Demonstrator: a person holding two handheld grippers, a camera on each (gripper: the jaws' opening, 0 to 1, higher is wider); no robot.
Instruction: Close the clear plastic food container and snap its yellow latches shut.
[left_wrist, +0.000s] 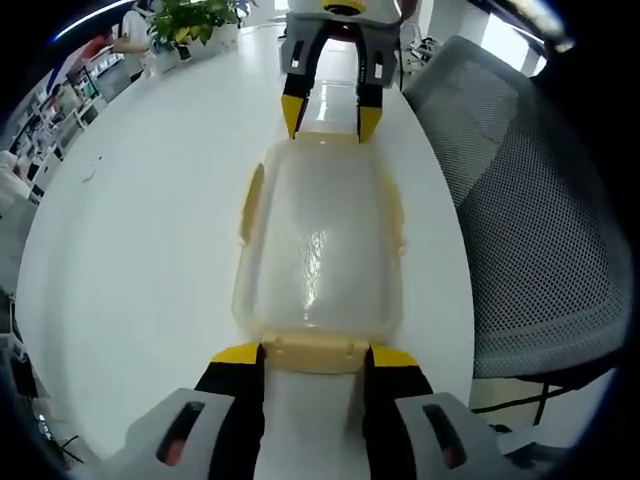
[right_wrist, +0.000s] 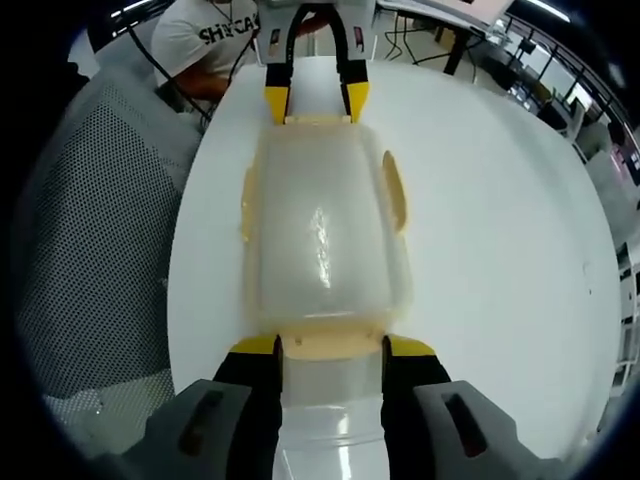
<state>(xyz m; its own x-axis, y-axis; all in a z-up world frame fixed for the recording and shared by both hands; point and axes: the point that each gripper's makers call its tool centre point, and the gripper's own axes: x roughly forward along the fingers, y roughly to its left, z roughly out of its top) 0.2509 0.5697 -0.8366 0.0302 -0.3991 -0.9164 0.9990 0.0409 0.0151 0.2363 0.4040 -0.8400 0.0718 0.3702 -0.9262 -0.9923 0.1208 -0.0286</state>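
Container (left_wrist: 320, 245), clear with its lid on, lies lengthwise on a white table (left_wrist: 140, 250) between the two grippers. The left gripper (left_wrist: 315, 355) has its jaws spread, tips at the near end latch (left_wrist: 315, 352); whether they pinch it, I cannot tell. The right gripper (right_wrist: 330, 348) stands likewise at the opposite end latch (right_wrist: 330, 345). Side latches (left_wrist: 250, 205) flare outward. The table edge runs just beside the container, with a mesh chair (left_wrist: 540, 250) close there; the other side has wide open tabletop. The left gripper view shows a plant (left_wrist: 190, 20); the right gripper view shows a person (right_wrist: 210, 40) behind the chair.
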